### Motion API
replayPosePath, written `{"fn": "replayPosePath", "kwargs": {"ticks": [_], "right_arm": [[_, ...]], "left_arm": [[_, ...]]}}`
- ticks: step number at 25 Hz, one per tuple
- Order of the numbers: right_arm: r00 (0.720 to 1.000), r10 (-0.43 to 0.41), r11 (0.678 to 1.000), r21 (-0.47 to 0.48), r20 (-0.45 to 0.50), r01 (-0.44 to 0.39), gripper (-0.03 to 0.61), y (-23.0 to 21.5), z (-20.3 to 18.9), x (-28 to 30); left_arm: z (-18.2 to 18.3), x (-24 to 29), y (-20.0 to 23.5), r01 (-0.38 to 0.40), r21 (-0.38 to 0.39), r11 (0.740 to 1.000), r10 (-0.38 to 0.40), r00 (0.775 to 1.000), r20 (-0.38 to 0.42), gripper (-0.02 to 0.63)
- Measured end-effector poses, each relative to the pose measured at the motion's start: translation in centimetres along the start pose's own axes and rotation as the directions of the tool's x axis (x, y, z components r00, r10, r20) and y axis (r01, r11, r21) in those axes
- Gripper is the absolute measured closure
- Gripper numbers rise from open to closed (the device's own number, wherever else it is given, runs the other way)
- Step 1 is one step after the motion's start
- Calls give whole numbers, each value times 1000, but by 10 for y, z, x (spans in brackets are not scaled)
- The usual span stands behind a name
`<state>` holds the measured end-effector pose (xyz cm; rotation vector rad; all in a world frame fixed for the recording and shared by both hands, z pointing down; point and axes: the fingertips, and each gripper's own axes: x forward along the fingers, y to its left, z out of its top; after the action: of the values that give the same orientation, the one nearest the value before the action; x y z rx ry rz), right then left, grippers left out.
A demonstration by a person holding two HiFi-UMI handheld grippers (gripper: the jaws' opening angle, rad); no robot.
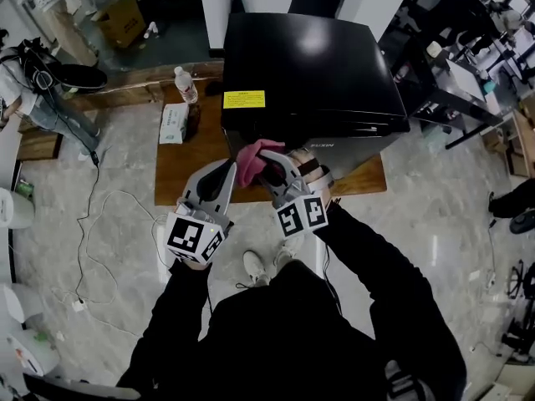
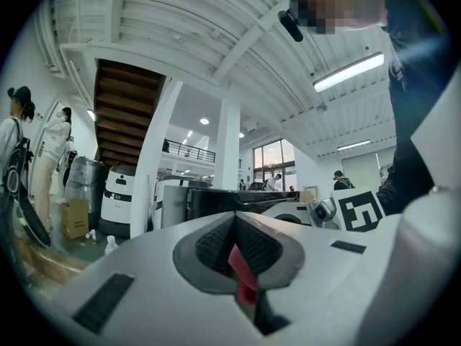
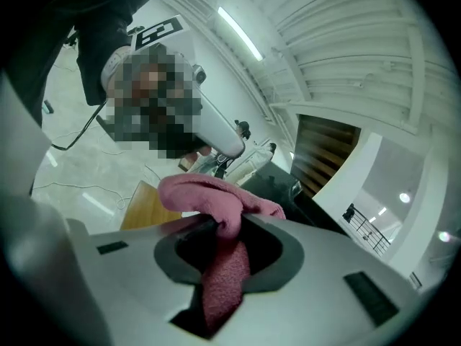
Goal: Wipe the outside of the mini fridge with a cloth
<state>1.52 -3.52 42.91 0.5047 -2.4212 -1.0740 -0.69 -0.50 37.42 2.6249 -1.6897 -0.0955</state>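
Pink cloth pinched in right claw and left claw.

Mini fridge: glossy black, w/ a yellow label on top. Cloth: pink, one plain colour, no pattern. Left gripper & right gripper: light grey bodies, each w/ black-and-white square markers. Table: brown wood. Floor: pale grey, marble-like w/ faint veins. Sleeves: black. Shoes: white. Tissue pack: white & green.
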Motion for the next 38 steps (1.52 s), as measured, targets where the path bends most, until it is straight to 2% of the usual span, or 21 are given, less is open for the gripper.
{"fn": "replayPosePath", "kwargs": {"ticks": [3,6,13,18,30,32,35,38], "right_arm": [[1000,13,999,52,-19,-12,488,12,-15,7],[999,21,988,154,-36,-16,488,22,-27,11],[995,81,909,414,-57,-50,491,56,-63,22],[989,135,858,506,-58,-88,492,78,-89,26],[953,287,662,740,-100,-121,495,170,-174,55],[941,319,622,774,-111,-119,495,187,-190,60],[922,368,557,822,-121,-114,495,213,-214,67],[908,400,494,864,-127,-97,495,232,-230,73]], "left_arm": [[-27,9,-3,20,-18,1000,-20,999,-25,609],[-55,16,-6,28,-29,999,-30,997,-74,609],[-111,21,-3,24,-39,999,-29,988,-153,609],[-151,27,-2,6,-40,999,-15,978,-208,609],[-272,33,4,-9,-41,999,-5,944,-330,609],[-299,33,4,-6,-26,1000,-4,929,-371,609],[-337,34,3,4,-9,1000,-8,892,-452,609],[-358,34,5,-12,-23,1000,0,875,-484,609]]}}
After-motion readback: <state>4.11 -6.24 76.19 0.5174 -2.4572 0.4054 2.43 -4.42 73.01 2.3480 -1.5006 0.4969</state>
